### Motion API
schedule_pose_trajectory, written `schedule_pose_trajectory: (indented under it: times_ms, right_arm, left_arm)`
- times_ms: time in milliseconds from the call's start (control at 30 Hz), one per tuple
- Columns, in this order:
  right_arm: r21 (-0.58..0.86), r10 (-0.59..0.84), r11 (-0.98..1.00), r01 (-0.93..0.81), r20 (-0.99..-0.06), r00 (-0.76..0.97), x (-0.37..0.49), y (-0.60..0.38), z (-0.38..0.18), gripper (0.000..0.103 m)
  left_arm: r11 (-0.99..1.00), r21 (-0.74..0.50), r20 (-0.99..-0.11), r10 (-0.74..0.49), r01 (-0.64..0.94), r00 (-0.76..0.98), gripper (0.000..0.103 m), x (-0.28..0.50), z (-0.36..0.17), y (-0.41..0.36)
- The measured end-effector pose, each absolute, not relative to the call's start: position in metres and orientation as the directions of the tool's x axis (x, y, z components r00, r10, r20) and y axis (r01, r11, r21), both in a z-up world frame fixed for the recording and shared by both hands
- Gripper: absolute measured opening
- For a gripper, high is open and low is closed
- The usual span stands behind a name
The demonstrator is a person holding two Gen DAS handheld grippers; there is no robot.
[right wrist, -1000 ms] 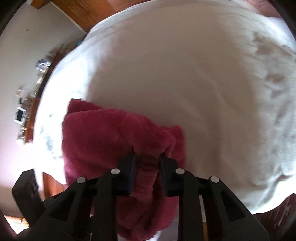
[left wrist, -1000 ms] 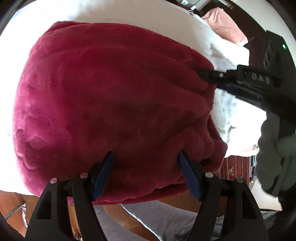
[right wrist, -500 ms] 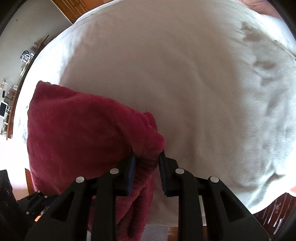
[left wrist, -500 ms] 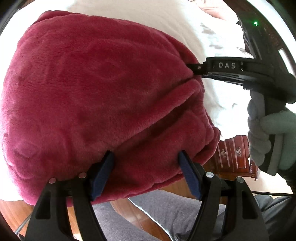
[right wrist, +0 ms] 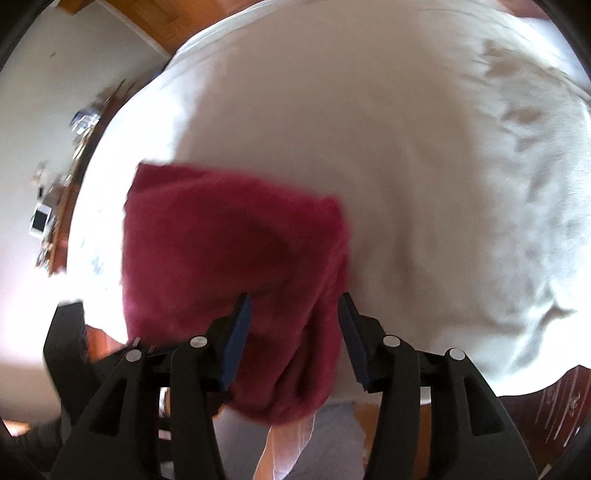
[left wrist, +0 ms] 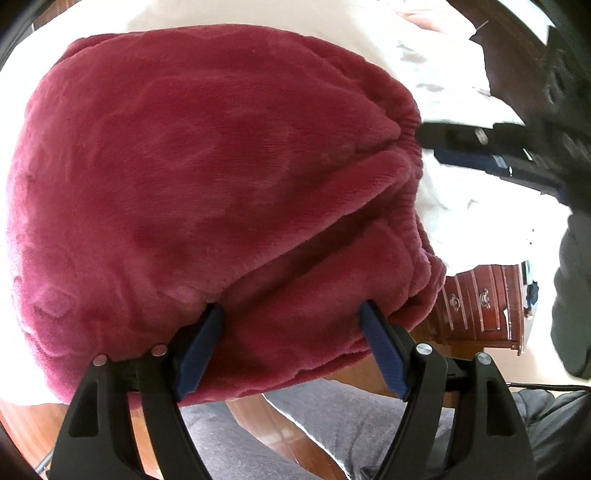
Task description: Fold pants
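The dark red fleece pants [left wrist: 207, 192] lie folded in a thick bundle on the white bed [left wrist: 454, 85], their near edge hanging over the bed's side. My left gripper [left wrist: 291, 328] is open, its blue pads on either side of the bundle's near edge. My right gripper [right wrist: 293, 325] is open around the pants [right wrist: 229, 251], fabric lying loose between its jaws. The right gripper also shows in the left wrist view [left wrist: 480, 147], its tip beside the elastic waistband.
The white bed sheet [right wrist: 406, 147] stretches far beyond the pants. A wooden dresser [left wrist: 484, 302] stands to the right below the bed. Wooden floor [right wrist: 162, 18] and a cluttered shelf [right wrist: 55, 206] lie to the left. Grey-clad legs [left wrist: 332, 424] are just below the grippers.
My right gripper was shut on the pants' waistband and has opened, letting go. The pants have settled on the bed. My left gripper stays open.
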State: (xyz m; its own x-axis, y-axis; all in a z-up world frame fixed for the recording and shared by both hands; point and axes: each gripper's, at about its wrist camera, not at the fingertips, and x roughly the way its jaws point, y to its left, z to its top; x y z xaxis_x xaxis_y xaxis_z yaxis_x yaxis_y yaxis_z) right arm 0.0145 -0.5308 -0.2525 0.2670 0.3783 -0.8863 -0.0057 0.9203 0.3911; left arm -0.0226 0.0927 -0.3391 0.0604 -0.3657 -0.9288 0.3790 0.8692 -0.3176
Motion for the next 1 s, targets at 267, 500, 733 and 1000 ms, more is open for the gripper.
schedule_pose_trajectory:
  times_ms: [267, 500, 733, 1000]
  right_arm:
    - [0.314, 0.318, 0.947, -0.061, -0.945, 0.076, -0.023, -0.51, -0.306, 0.029]
    - [0.299, 0.3, 0.954, -0.029, -0.952, 0.058, -0.025, -0.513, -0.335, 0.029]
    - [0.378, 0.376, 0.926, -0.009, -0.92, 0.113, -0.041, -0.539, -0.309, 0.03]
    - [0.426, 0.406, 0.904, 0.023, -0.875, 0.264, -0.041, -0.562, -0.253, 0.057]
  left_arm:
    - [0.864, -0.313, -0.932, -0.36, 0.394, 0.051, 0.076, -0.029, -0.341, 0.089]
    - [0.853, -0.302, -0.937, -0.348, 0.425, 0.032, 0.076, -0.036, -0.344, 0.08]
    - [0.881, -0.27, -0.936, -0.335, 0.388, 0.11, 0.076, -0.03, -0.319, 0.095]
    - [0.921, -0.225, -0.928, -0.303, 0.318, 0.219, 0.076, -0.011, -0.284, 0.131]
